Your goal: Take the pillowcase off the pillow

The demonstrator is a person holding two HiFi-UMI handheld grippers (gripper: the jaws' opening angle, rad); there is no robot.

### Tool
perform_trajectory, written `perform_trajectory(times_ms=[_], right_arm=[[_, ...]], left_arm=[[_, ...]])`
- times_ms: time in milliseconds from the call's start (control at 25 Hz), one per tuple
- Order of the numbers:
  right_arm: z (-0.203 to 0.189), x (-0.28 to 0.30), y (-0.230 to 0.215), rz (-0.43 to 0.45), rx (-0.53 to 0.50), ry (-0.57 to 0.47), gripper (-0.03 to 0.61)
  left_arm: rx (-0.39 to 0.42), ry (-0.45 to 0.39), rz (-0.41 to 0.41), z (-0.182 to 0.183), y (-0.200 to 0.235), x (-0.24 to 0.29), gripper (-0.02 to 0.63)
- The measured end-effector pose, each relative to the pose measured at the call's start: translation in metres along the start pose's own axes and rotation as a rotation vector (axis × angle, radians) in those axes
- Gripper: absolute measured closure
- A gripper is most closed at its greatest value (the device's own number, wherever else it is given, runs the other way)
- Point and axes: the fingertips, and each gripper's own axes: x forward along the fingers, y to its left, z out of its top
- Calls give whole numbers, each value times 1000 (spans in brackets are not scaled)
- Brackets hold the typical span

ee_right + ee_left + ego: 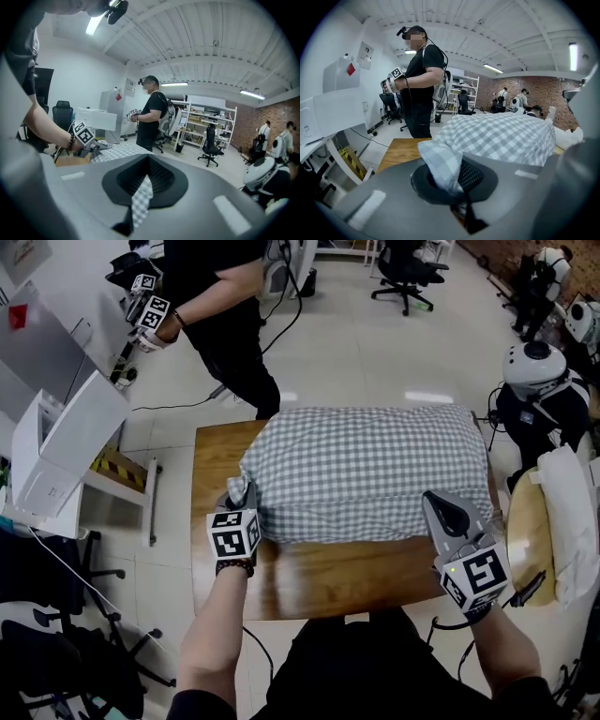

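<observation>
A pillow in a grey-and-white checked pillowcase lies across the far half of a wooden table. My left gripper is at the pillow's near left corner, shut on a bunched fold of the checked cloth; the rest of the pillow rises behind it. At the near right edge, my right gripper is shut on a thin strip of the same cloth. In the right gripper view the left hand's marker cube and the pillow show at the left.
A person in black stands beyond the table's far left corner, holding grippers. A white cabinet stands left of the table. At the right are a white helmet-shaped object and a white cushion on a chair. An office chair stands far back.
</observation>
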Motion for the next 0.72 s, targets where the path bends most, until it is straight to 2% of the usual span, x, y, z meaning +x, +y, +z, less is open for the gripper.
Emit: perform_trajectory(times_ms=[240, 440, 720], right_arm=[[-23, 4, -34, -44, -53, 44, 578], [-46, -28, -68, -146, -80, 95, 578], [-111, -73, -176, -221, -45, 142, 578]], left_arm=[[-5, 13, 45, 6, 27, -9, 607], [3, 38, 46, 0, 27, -11, 607], [22, 81, 127, 2, -9, 2, 607]])
